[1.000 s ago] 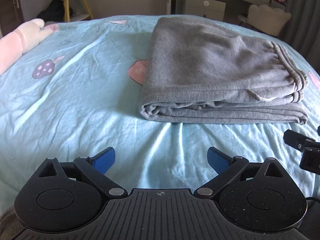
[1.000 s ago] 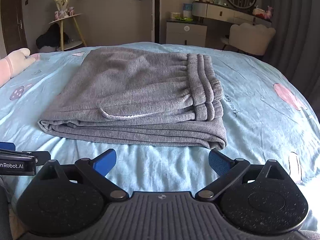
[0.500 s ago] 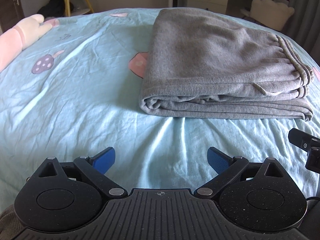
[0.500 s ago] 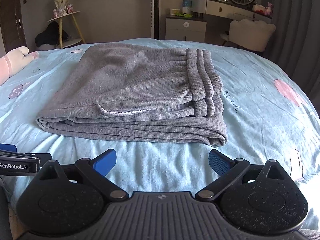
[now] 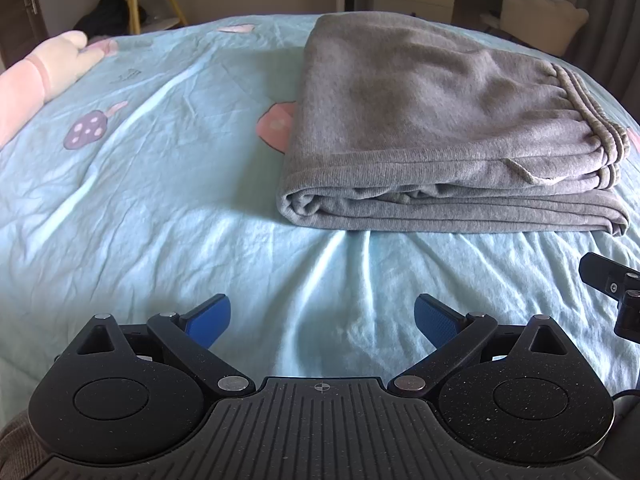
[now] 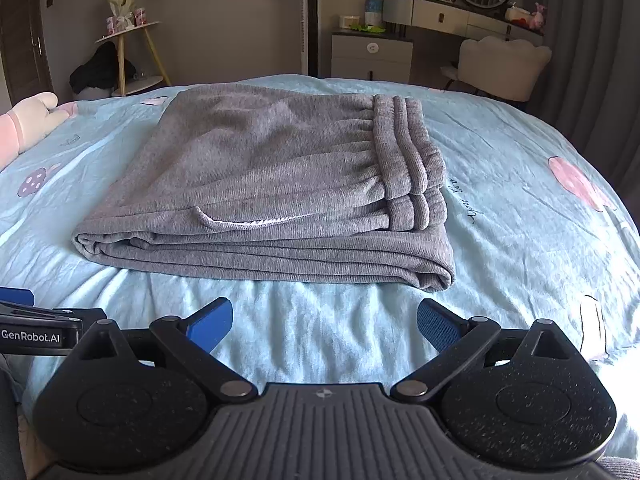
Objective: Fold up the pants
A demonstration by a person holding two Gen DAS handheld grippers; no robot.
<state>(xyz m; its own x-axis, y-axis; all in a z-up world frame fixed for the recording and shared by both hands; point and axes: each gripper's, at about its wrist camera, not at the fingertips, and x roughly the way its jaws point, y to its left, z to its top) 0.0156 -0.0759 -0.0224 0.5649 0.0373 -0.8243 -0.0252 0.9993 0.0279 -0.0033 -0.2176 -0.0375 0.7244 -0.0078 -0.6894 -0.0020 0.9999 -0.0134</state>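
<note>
The grey pants (image 5: 440, 120) (image 6: 280, 176) lie folded in a flat stack on the light blue bed sheet (image 5: 160, 200), waistband to the right, layered edges facing me. My left gripper (image 5: 322, 314) hangs open over bare sheet, short of the stack's near left corner, nothing between its blue pads. In the right wrist view my right gripper (image 6: 324, 322) is open too, just in front of the stack's near edge, holding nothing. Part of the right gripper shows at the right edge of the left wrist view, and the left one at the left edge of the right wrist view.
A pink and white plush toy (image 5: 36, 76) (image 6: 28, 120) lies at the bed's left side. Beyond the bed stand a small yellow-legged side table (image 6: 128, 48), a white drawer unit (image 6: 372, 56), a dressing table with mirror (image 6: 476, 12) and a cream chair (image 6: 504, 68).
Both grippers stay open and have drawn back and tilted slightly; the folded pants sit a little higher in the left wrist view. The pants have not moved.
</note>
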